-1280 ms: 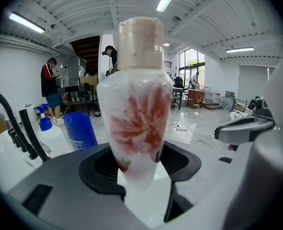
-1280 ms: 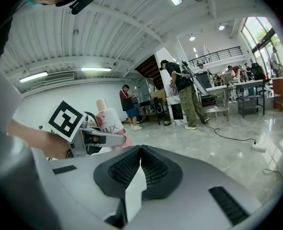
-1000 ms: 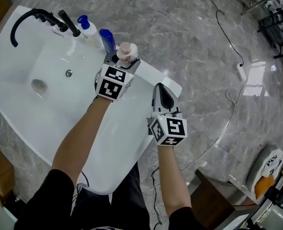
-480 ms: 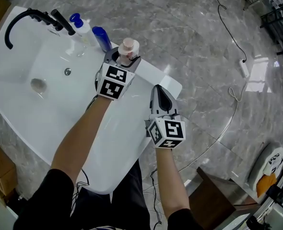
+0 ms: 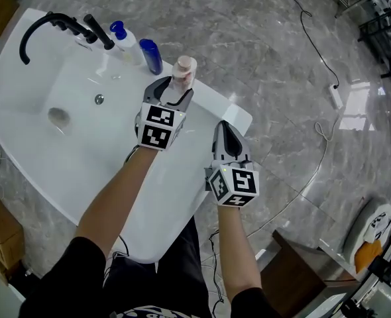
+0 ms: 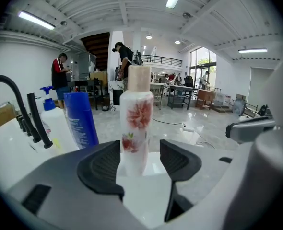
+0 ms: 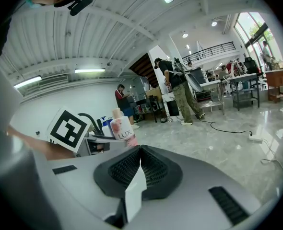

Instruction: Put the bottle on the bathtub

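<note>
Left gripper (image 5: 170, 90) jaws spread, flanking bottle (image 5: 183, 71) standing on bathtub (image 5: 212, 103) rim; right gripper (image 5: 226, 131) pressed together. A jaw clipping it on retreat toward 6 o'clock risks toppling.

bottle (image 7: 122, 127) base hidden behind right tongs (image 7: 140, 152)

we see a white bottle (image 6: 135, 123) printed with red flowers, its cap pale pink, perhaps beige. the bathtub (image 5: 50, 158) is plain white. at far left: a blue bottle (image 5: 151, 55), a white pump bottle (image 5: 125, 42) with a blue top, and a black tap (image 5: 97, 32). the floor (image 5: 268, 58) is grey and marble-veined.
</note>
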Demonstrator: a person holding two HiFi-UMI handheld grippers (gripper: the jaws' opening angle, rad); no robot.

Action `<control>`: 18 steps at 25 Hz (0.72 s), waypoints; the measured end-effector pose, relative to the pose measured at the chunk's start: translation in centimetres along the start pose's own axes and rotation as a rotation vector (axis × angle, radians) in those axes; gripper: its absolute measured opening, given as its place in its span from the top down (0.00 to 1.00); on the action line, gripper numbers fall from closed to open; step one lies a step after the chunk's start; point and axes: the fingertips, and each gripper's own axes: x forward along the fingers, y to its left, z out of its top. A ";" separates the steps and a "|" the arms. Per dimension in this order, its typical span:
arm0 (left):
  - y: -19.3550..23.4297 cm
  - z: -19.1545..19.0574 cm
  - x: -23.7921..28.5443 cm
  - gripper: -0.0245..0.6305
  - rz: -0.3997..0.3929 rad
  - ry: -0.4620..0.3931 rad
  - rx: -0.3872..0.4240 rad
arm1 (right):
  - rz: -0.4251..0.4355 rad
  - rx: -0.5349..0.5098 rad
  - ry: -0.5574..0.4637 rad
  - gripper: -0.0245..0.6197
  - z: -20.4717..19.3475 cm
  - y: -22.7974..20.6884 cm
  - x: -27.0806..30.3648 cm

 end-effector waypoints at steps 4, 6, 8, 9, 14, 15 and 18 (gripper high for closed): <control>-0.9 0.0 -3.1 0.57 -0.018 -0.001 -0.001 | -0.017 0.001 -0.007 0.93 0.9 0.9 -1.8; -1.5 0.5 -5.1 0.57 -0.027 -0.014 -0.013 | -0.026 0.005 -0.017 0.92 1.6 1.6 -3.0; -2.2 1.1 -7.3 0.57 -0.040 -0.032 -0.026 | -0.037 0.006 -0.028 0.93 2.3 2.3 -4.4; -2.6 1.4 -8.5 0.57 -0.049 -0.039 -0.029 | -0.044 0.006 -0.033 0.93 2.7 2.7 -5.3; -4.4 2.4 -14.9 0.58 -0.084 -0.064 -0.060 | -0.075 0.016 -0.053 0.93 4.1 5.1 -10.3; -4.7 2.6 -16.3 0.58 -0.089 -0.068 -0.057 | -0.074 0.014 -0.054 0.93 4.3 5.7 -11.3; -5.6 3.3 -20.4 0.58 -0.108 -0.082 -0.035 | -0.063 -0.006 -0.055 0.93 5.0 8.0 -14.4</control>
